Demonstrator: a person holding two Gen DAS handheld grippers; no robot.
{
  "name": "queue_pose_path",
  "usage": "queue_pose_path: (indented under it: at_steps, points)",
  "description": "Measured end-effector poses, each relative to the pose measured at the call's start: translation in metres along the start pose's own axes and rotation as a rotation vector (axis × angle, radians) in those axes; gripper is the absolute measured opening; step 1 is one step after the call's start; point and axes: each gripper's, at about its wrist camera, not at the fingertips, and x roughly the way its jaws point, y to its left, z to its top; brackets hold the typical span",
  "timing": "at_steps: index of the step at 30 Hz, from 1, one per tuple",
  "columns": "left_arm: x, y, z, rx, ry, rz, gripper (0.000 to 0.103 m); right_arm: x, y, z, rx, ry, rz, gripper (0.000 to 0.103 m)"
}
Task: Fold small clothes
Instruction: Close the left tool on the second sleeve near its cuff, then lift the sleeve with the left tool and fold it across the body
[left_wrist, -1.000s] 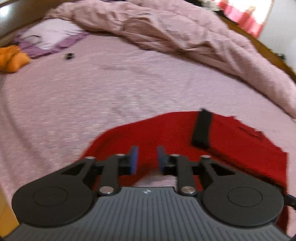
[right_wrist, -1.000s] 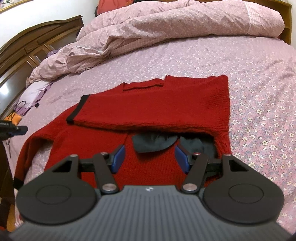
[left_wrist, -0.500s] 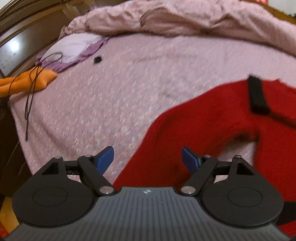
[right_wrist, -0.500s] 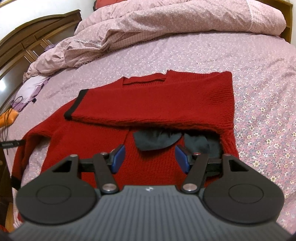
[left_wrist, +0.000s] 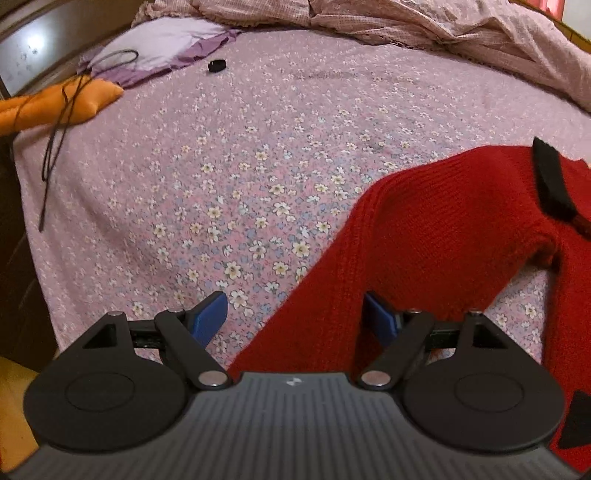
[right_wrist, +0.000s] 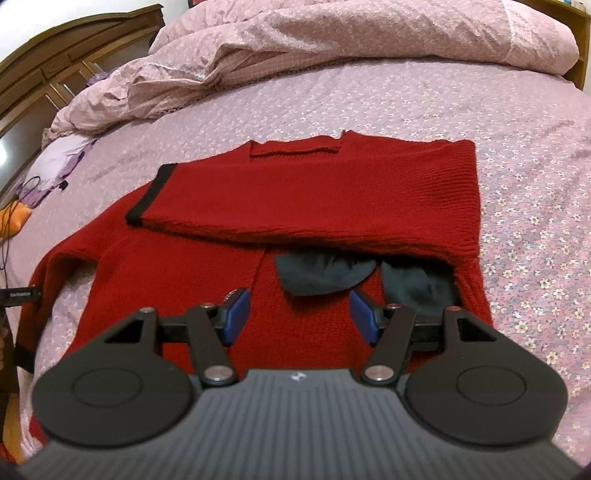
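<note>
A floral bedspread (right_wrist: 480, 122) carried a red sweater (right_wrist: 295, 192), one sleeve folded across its chest. The left gripper (left_wrist: 295, 317), jaws just opened wide, straddled the other sleeve (left_wrist: 369, 266); the right gripper (right_wrist: 299, 314) hovered half-open above the hem.

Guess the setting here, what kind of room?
Most likely a bedroom: the red sweater lies on a bed with a pink floral sheet, a rumpled pink duvet piled at the far side, and a dark wooden headboard beyond it.

Red sweater (right_wrist: 303, 199), black cuff (right_wrist: 149, 195), pink floral bedsheet (left_wrist: 240, 184).
</note>
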Motion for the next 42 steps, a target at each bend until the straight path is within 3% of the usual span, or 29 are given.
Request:
queue_pose_path:
  at_steps: [7, 10, 12, 18, 25, 32, 42]
  points:
    - [-0.002, 0.001, -0.003, -0.015, 0.011, -0.04, 0.08, 0.002, 0.004, 0.001, -0.012, 0.004, 0.006, 0.062]
    - [-0.005, -0.001, -0.003, -0.001, 0.006, -0.069, 0.067, 0.001, 0.005, 0.001, -0.013, 0.004, 0.007, 0.062]
    - [-0.007, -0.001, -0.003, 0.003, 0.005, -0.114, 0.05, 0.001, 0.005, 0.001, -0.013, 0.004, 0.008, 0.062]
    - [-0.016, -0.001, -0.005, 0.022, 0.014, -0.174, 0.02, 0.001, 0.009, 0.001, -0.016, 0.0, 0.017, 0.062]
    - [-0.038, 0.014, -0.004, -0.152, 0.005, -0.421, 0.018, -0.001, 0.007, 0.0, -0.007, -0.015, 0.031, 0.062]
    - [-0.061, -0.009, 0.014, -0.24, -0.04, -0.643, 0.017, -0.006, 0.005, -0.001, -0.001, -0.033, 0.043, 0.062]
    - [-0.096, -0.116, 0.063, -0.132, -0.088, -0.84, 0.016, -0.011, -0.001, -0.002, 0.024, -0.056, 0.056, 0.062]
